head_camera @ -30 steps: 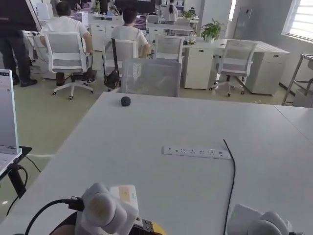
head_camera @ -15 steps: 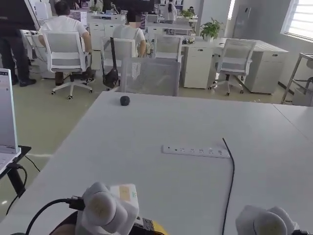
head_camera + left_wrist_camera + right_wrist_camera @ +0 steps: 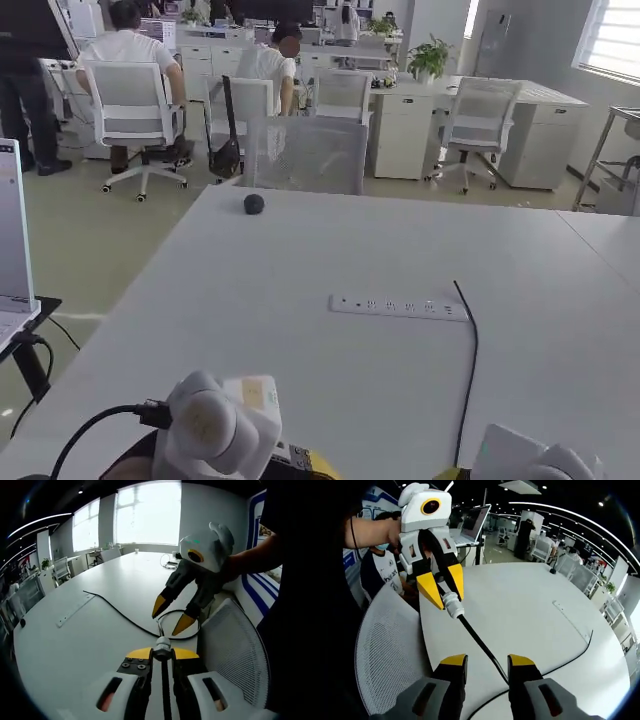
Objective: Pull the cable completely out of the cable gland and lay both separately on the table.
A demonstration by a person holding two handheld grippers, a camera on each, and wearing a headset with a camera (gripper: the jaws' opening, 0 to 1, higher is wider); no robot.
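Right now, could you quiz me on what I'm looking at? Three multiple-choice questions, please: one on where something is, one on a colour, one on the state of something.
1. Where is the cable gland?
A. in a box
B. between the jaws of the left gripper
C. hanging from a hook

2. What colour is the cable?
A. red
B. white
C. black

3. How do the jaws of the right gripper stand?
A. open
B. shut on the gland
C. shut on the cable

Answers: 1 B, its yellow tips clamp the gland; 2 C, a black line runs out of the gland; 3 A, a wide gap shows between the tips, with the cable running through it.
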